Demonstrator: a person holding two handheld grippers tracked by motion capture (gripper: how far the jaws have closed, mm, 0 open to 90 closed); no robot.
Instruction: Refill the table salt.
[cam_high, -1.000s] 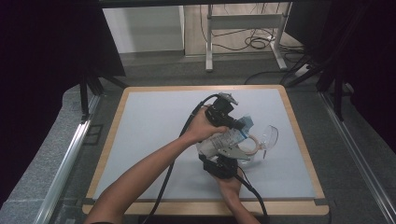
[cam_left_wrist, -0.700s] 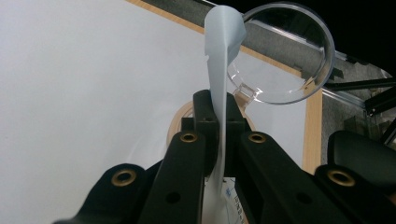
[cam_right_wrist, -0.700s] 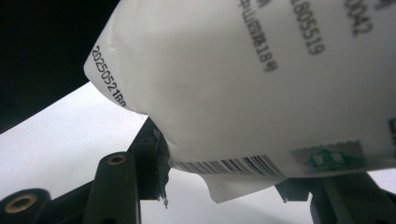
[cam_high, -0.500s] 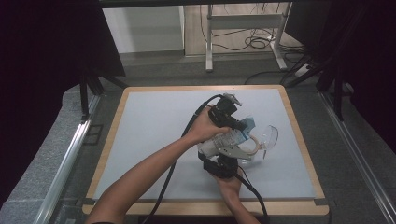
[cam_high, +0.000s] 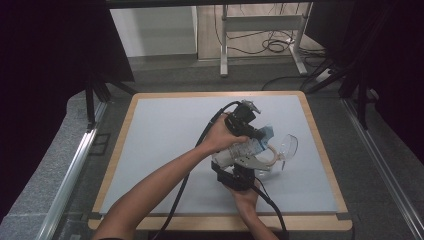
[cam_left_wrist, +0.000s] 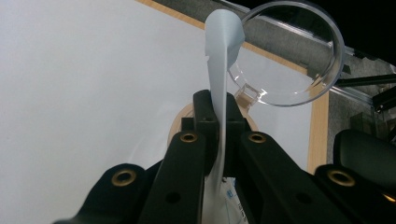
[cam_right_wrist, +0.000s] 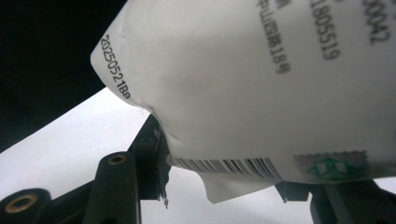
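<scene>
worktop: pale grey sheet with a wooden border (cam_high: 165, 145), seen from the high view.
packet: white sealed pouch (cam_right_wrist: 261, 84) with printed date code, barcode and a green mark; held above the right half of the worktop, between the two grippers.
packet edge: thin pale blue-white flap (cam_left_wrist: 223, 51) stands upright, rising out of the left gripper's fingers.
left gripper: (cam_left_wrist: 222, 116) in the person's left hand (cam_high: 220, 136), on the far side of the packet in the high view; fingers pressed together on the packet's flat edge.
right gripper: (cam_high: 239, 176) held from the near side by the right hand (cam_high: 246, 196); in its own view the fingers stand either side of the packet's lower corner and pinch it, the left finger (cam_right_wrist: 152, 149) touching the crimped seam.
clear lid: round transparent disc with a rim (cam_left_wrist: 299, 56), lying on the worktop just beyond the packet, near the right border.
wooden disc: tan round piece (cam_left_wrist: 180, 126) partly hidden behind the left fingers, just beside the clear lid.
cables: black leads trail from both grippers toward the near edge.
</scene>
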